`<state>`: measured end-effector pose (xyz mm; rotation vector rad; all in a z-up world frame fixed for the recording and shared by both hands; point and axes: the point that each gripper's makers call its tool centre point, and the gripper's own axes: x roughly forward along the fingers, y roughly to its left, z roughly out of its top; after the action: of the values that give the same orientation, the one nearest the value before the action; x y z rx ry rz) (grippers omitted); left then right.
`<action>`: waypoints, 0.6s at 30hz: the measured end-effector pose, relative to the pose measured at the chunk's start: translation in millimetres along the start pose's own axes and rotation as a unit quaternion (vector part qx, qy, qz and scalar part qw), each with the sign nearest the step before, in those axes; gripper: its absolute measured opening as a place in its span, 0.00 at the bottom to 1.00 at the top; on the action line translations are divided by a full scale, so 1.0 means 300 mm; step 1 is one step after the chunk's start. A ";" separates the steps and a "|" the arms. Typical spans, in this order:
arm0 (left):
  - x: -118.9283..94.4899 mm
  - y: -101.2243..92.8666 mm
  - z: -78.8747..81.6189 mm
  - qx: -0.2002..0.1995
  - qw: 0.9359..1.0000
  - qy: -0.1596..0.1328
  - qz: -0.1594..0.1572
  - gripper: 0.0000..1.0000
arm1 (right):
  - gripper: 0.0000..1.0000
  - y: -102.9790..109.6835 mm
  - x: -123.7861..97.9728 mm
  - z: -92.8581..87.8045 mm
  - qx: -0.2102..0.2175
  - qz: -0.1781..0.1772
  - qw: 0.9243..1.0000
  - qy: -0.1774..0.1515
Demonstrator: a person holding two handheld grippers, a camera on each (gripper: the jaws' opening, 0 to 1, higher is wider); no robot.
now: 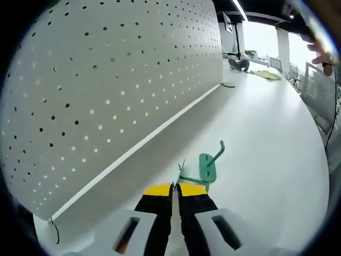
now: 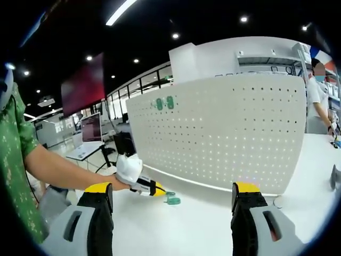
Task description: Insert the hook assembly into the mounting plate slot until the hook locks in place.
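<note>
Two grippers in play here, and only one is doing any work rn. We're pinching the thin wire tail of the green hook assembly [image 1: 209, 165] w/ the left gripper [image 1: 175, 188]. Its yellow-tipped jaws are clamped tight together on that wire, so the hook body is sticking out just ahead of the tips, resting low over the white table [image 1: 266, 138]. Holding it by the tail prob keeps the hook end free for pushing into a slot.

The pegboard [image 1: 106, 80] is standing upright to the left of the jaws, close by, so we're lining up alongside it. In the right gripper view we're seeing the left gripper [image 2: 157, 188] off to the left w/ the hook at its tip. Two green mounting plates [image 2: 164, 103] are sitting high on the board, well above and away from the hook, so insertion isn't started yet imo.

The right gripper [image 2: 173, 198] is hanging back, jaws spread wide, gripping nothing, prob just keeping everything in frame.
</note>
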<state>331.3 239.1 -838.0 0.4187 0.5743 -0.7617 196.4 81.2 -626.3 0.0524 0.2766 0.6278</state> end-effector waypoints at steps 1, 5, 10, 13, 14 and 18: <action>0.002 0.001 0.000 0.001 1.000 0.000 0.000 0.04 | 0.94 0.000 0.000 -0.001 0.000 0.000 1.000 0.001; 0.005 0.001 0.000 0.002 1.000 0.000 0.000 0.04 | 0.94 -0.001 -0.001 -0.004 0.000 -0.001 1.000 0.002; 0.006 -0.001 0.002 0.008 1.000 -0.002 -0.002 0.03 | 0.94 -0.001 0.002 -0.005 0.000 0.000 1.000 0.003; 0.005 -0.003 0.000 0.012 1.000 -0.001 -0.004 0.02 | 0.94 0.002 0.004 -0.003 0.000 0.001 1.000 0.002; 0.004 -0.004 0.001 0.009 1.000 -0.002 -0.005 0.02 | 0.94 0.004 0.005 -0.003 0.000 0.002 1.000 0.002; 0.001 -0.003 -0.003 0.007 1.000 -0.001 -0.007 0.02 | 0.94 0.005 0.004 -0.001 0.000 0.003 1.000 0.002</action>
<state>330.5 238.7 -839.1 0.4273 0.5712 -0.7800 196.3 83.3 -626.8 0.0514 0.2794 0.6330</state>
